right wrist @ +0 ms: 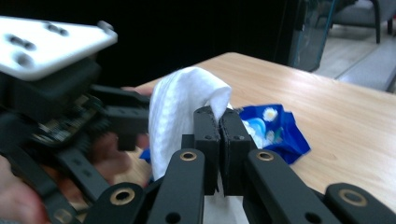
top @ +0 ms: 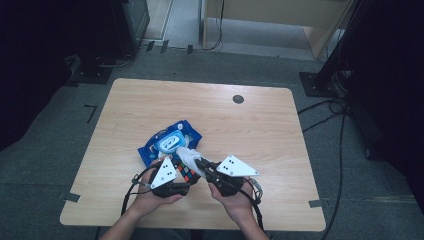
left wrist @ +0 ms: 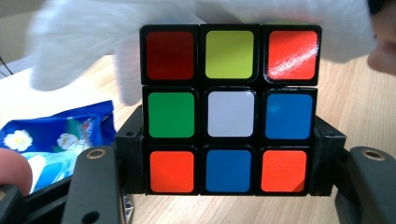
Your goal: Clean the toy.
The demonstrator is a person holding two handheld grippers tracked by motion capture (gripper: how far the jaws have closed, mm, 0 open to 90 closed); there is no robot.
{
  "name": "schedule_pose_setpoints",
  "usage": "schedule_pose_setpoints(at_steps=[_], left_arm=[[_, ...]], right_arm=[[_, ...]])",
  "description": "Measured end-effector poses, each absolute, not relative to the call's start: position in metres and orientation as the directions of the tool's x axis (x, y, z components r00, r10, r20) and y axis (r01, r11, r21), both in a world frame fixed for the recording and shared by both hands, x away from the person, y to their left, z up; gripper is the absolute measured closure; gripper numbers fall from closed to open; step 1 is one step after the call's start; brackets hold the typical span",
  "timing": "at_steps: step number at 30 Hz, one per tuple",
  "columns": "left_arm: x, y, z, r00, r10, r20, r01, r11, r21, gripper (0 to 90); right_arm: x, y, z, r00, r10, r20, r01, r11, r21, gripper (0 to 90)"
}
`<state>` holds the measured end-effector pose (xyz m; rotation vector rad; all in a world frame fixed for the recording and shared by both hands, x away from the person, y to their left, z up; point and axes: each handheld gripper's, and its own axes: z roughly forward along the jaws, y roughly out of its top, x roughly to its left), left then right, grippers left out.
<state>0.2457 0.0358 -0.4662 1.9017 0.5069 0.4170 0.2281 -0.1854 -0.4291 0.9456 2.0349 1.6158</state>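
Note:
My left gripper (top: 184, 173) is shut on a Rubik's cube (left wrist: 230, 109), held by its two sides with a mixed-colour face toward the left gripper view. In the high view the cube (top: 186, 173) sits just above the table between both hands. My right gripper (right wrist: 219, 116) is shut on a white wet wipe (right wrist: 180, 114), which drapes over the cube's top (left wrist: 93, 42) and shows in the high view as a white fold (top: 187, 155). Behind lies a blue wet-wipe pack (top: 171, 141), its corner seen beside my jaws (left wrist: 56, 135) (right wrist: 275, 128).
The wooden table (top: 250, 125) has a small dark round cap (top: 238, 99) near its far edge. Cables (top: 340, 140) trail on the grey floor at the right, and dark stands sit at the back corners.

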Motion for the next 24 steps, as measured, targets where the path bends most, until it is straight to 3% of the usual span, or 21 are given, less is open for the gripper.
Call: schedule_pose_setpoints(at_steps=[8, 12, 16, 21, 24], left_arm=[[0.247, 0.043, -0.460, 0.845, 0.533, 0.040, 0.143, -0.297, 0.944, 34.2], [0.250, 0.044, -0.463, 0.833, 0.552, 0.028, 0.164, -0.295, 0.941, 34.2], [0.252, 0.044, -0.463, 0.822, 0.569, 0.029, 0.172, -0.297, 0.939, 34.2], [0.254, 0.044, -0.464, 0.799, 0.601, 0.026, 0.186, -0.289, 0.939, 34.2], [0.253, 0.041, -0.464, 0.791, 0.611, 0.033, 0.184, -0.289, 0.940, 34.2]], right_arm=[[0.256, -0.223, -0.470, -0.533, 0.836, 0.132, 0.422, 0.127, 0.898, 88.3], [0.260, -0.235, -0.473, -0.461, 0.881, 0.111, 0.437, 0.117, 0.892, 87.0], [0.257, -0.238, -0.466, -0.399, 0.910, 0.116, 0.428, 0.073, 0.901, 71.9], [0.241, -0.223, -0.441, -0.474, 0.834, 0.283, 0.420, -0.068, 0.905, 50.0], [0.234, -0.205, -0.430, -0.519, 0.754, 0.403, 0.475, -0.137, 0.869, 33.5]])
